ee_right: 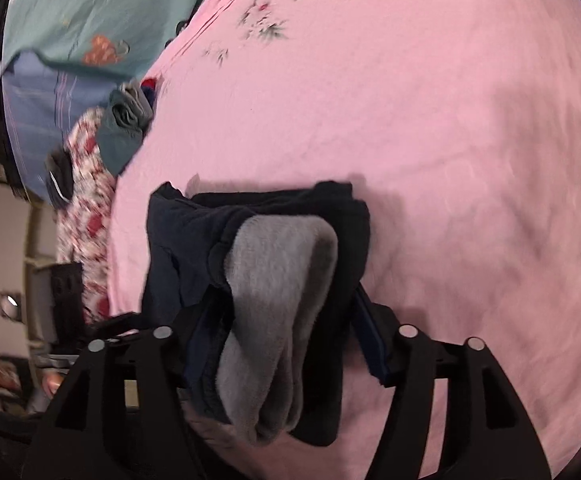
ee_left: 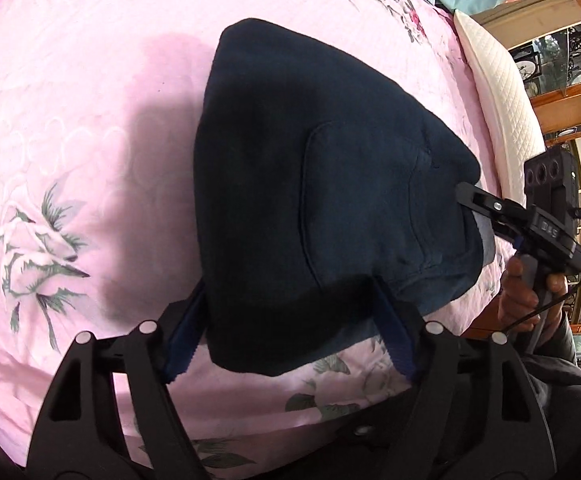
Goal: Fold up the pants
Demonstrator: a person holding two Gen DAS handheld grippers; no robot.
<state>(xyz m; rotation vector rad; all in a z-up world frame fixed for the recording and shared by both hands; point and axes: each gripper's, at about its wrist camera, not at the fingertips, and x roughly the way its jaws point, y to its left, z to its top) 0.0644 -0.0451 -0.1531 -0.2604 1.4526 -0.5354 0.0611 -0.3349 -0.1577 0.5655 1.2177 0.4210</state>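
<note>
We see one pair of dark navy pants (ee_left: 330, 184), soft and fuzzy, folded into a thick bundle on the pink bed cover (ee_left: 90, 100) with stitched flowers. Grey fleece lining (ee_right: 278, 288) shows at the near end in the right wrist view. Our left gripper (ee_left: 290, 336) has its two blue-padded fingers spread wide on both sides of the bundle's near edge. Our right gripper (ee_right: 286, 344) is also wide open around the bundle, and we cannot tell if it squeezes. One white quilted pillow (ee_left: 502, 92) lies far right.
</note>
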